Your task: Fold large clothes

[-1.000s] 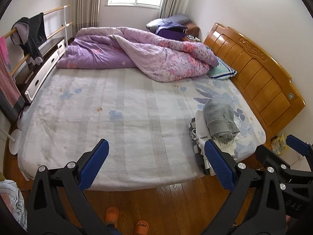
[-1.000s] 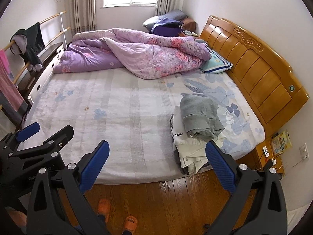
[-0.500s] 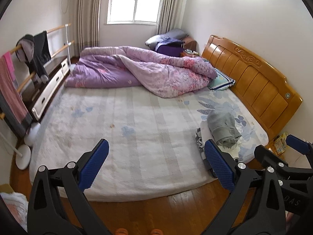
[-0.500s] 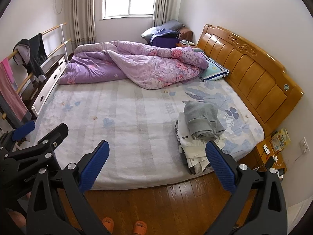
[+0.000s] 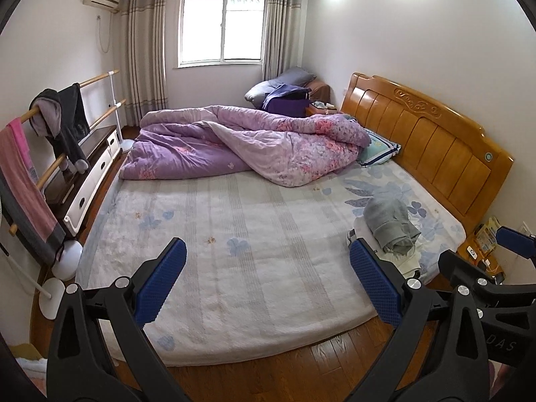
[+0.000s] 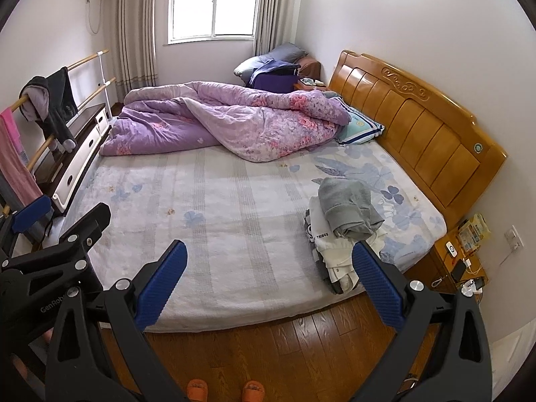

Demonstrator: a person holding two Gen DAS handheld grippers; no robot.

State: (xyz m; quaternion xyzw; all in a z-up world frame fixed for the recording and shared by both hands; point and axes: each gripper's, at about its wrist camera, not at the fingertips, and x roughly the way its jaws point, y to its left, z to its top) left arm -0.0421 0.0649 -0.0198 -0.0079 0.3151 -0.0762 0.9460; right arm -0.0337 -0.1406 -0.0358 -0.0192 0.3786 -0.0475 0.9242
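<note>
A stack of folded clothes lies at the near right corner of the bed (image 5: 261, 254). A grey garment (image 6: 348, 209) is on top of a white one (image 6: 335, 248) with dark print; the grey garment also shows in the left wrist view (image 5: 390, 221). My left gripper (image 5: 268, 281) is open and empty, held back from the bed's near edge over the wood floor. My right gripper (image 6: 268, 281) is open and empty too, beside the left one. The left gripper's body shows in the right wrist view (image 6: 50, 254).
A crumpled purple quilt (image 5: 248, 147) covers the far part of the bed, by a wooden headboard (image 5: 432, 147) on the right. A clothes rail (image 5: 50, 134) with hanging garments and a low cabinet (image 5: 90, 174) stand on the left. A nightstand (image 6: 462, 261) is at right.
Both grippers have pulled back from the bed and tilted up, so more of the room and window shows. Both stay open and empty. The folded stack has not moved.
</note>
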